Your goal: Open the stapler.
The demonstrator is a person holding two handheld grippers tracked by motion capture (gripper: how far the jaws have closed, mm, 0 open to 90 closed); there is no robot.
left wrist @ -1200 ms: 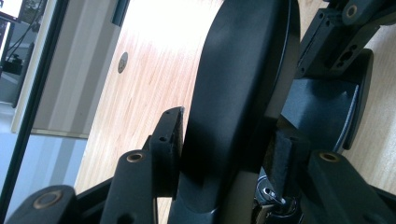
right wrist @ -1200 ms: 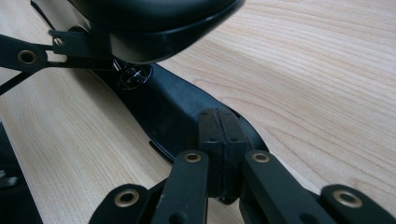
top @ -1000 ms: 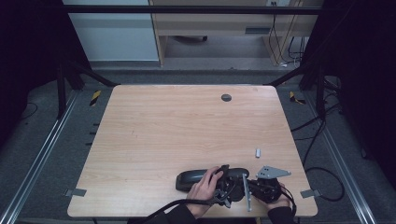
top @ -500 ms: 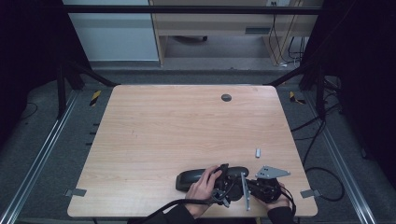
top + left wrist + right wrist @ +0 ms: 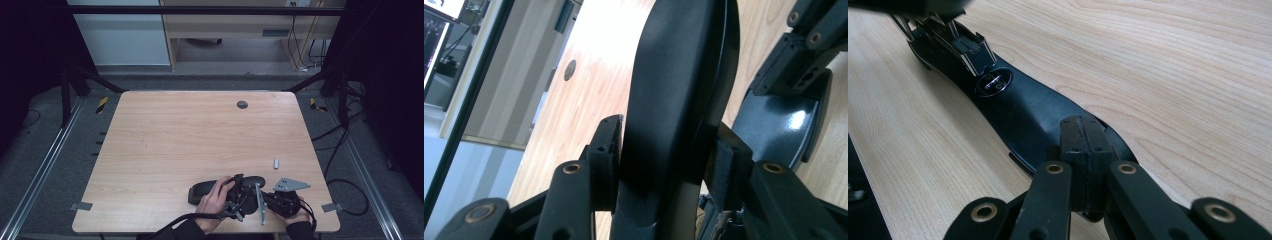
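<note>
A black stapler (image 5: 202, 190) lies opened near the table's front edge. My left gripper (image 5: 239, 196) is shut on its raised top arm (image 5: 679, 90). Both pads (image 5: 606, 145) press the arm's sides, and the jaws have just been closing tighter on it. The stapler's base (image 5: 1018, 110) lies flat on the wood, with the metal magazine (image 5: 963, 45) at its far end. My right gripper (image 5: 1087, 145) has its pads pressed together, nothing visible between them, resting on the near tip of the base. In the high view the right gripper (image 5: 265, 201) sits just right of the left one.
A small grey piece (image 5: 275, 163) lies on the table (image 5: 190, 135) behind the right hand. A dark round grommet (image 5: 242, 104) is set in the far side. The table's front edge runs just below both hands.
</note>
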